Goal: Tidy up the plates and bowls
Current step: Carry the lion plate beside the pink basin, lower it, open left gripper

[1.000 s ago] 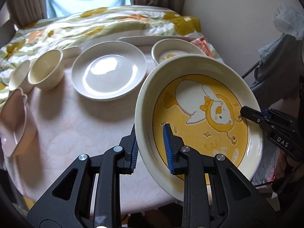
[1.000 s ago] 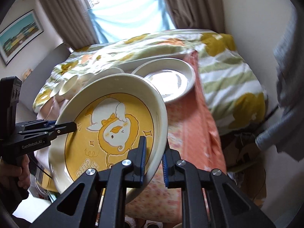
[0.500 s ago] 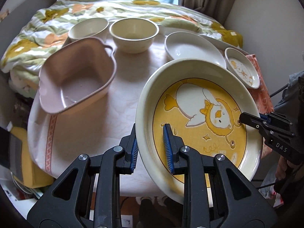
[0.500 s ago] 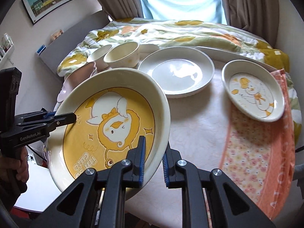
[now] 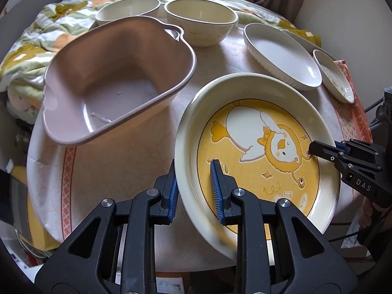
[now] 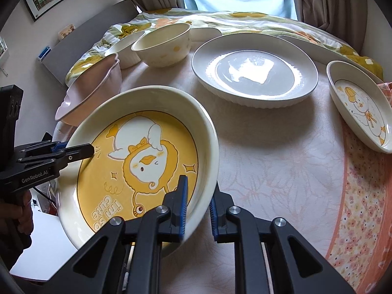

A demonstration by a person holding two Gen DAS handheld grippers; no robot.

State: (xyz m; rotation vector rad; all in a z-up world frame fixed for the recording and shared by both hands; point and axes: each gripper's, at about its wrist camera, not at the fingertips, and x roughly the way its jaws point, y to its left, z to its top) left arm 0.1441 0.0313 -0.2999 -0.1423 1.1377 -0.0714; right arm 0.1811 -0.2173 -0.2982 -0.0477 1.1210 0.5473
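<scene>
**Carrying the big duck plate, sorting barely begun**

Holding the large yellow duck plate [image 5: 257,152] off the bench [image 5: 117,161] with both tools at once. Left gripper [image 5: 193,191] closed on the plate's near rim, blue pads either side of the wall; right gripper [image 6: 198,203] clamped likewise on the opposite rim. Tilted a little, plate clear of the cloth as far as can be judged, hovering over the near edge of the bench.

Judged as early in the job: nothing stacked yet, every dish sitting alone.

Just beyond the plate to the left, the pink heart-shaped bowl [image 5: 117,80], empty, standing apart. Further back, two cream bowls side by side: the round cream bowl [image 5: 201,22] and the ribbed cream bowl [image 5: 127,9], close together but not nested. Off to the right, the plain white plate [image 6: 254,71], glossy and empty, well apart from the carried plate. At the right edge, the small duck dish [image 6: 360,107], resting partly on the orange floral cloth [image 6: 362,208]. Behind the white plate, one more shallow white dish [image 6: 313,46], only its rim showing. Past the bench, a bed with a flowered quilt [image 6: 245,19].

Left to do, by this reading: setting the duck plate down on or under a matching plate, gathering the other plates into one pile, nesting the bowls.
</scene>
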